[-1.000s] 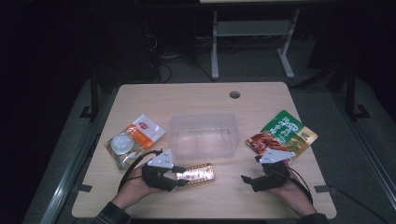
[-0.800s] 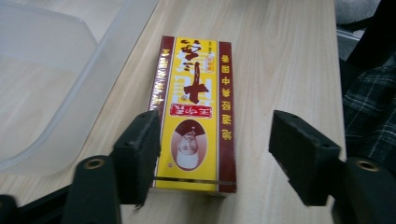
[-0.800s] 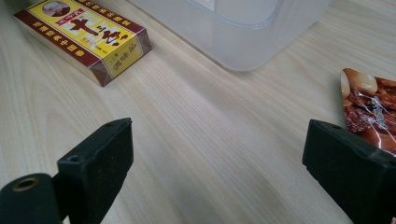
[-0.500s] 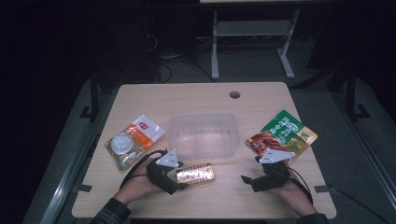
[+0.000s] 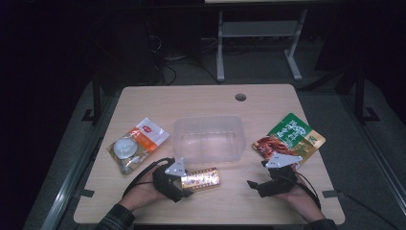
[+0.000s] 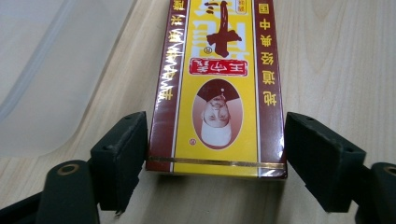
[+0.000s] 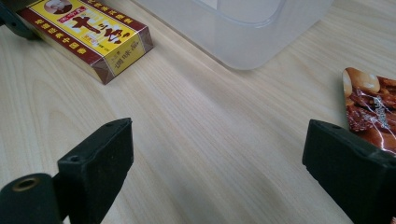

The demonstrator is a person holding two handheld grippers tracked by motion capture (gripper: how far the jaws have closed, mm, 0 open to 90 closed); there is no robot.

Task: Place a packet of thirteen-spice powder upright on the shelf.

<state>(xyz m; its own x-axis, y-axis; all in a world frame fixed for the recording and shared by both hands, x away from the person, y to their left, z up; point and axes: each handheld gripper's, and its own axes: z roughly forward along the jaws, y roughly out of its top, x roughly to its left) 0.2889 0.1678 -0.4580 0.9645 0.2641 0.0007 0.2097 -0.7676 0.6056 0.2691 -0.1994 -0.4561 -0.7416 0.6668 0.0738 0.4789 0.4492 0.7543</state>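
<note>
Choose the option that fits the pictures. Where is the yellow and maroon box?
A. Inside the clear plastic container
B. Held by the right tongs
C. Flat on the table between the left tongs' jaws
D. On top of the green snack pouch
C: the yellow and maroon box lies flat on the table, bracketed by the left tongs, beside the clear plastic container.

The light wooden table, with a round hole near its far edge, carried a clear plastic tub at its centre. A yellow-and-maroon box lay toward the near edge. An orange-and-white packet lay toward the left edge, a green-and-brown pouch toward the right edge.
</note>
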